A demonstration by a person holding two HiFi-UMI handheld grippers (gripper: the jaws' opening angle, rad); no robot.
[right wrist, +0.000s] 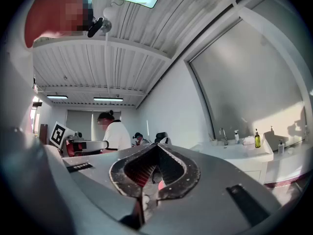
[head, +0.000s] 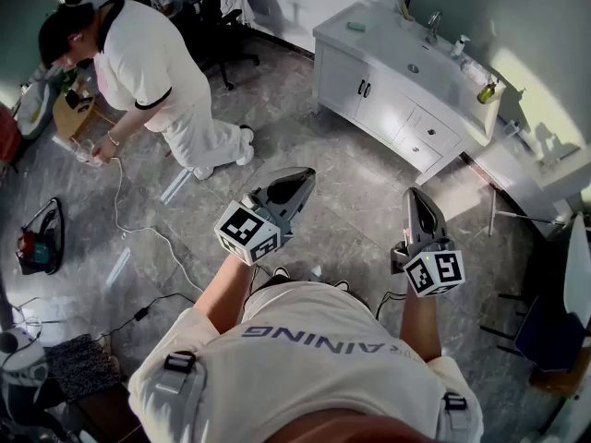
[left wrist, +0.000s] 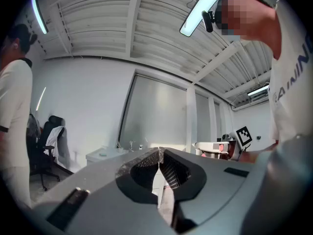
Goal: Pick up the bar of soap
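The bar of soap [head: 356, 26] is a small pale green block lying on the far left end of the white vanity counter [head: 386, 46]; in the left gripper view the soap [left wrist: 102, 154] shows as a tiny speck on that counter. I stand on the floor well short of the vanity. My left gripper [head: 302, 179] points toward the cabinet, jaws shut with tips touching [left wrist: 160, 151] and nothing between them. To its right, my right gripper [head: 415, 195] is also shut and empty, its tips [right wrist: 157, 145] meeting.
A person in white [head: 152, 67] bends over at the far left, with cables [head: 138, 233] trailing across the floor. On the counter are a faucet [head: 432, 24], a spray bottle [head: 459, 46] and a yellow bottle [head: 486, 90]. An office chair [head: 226, 17] stands behind.
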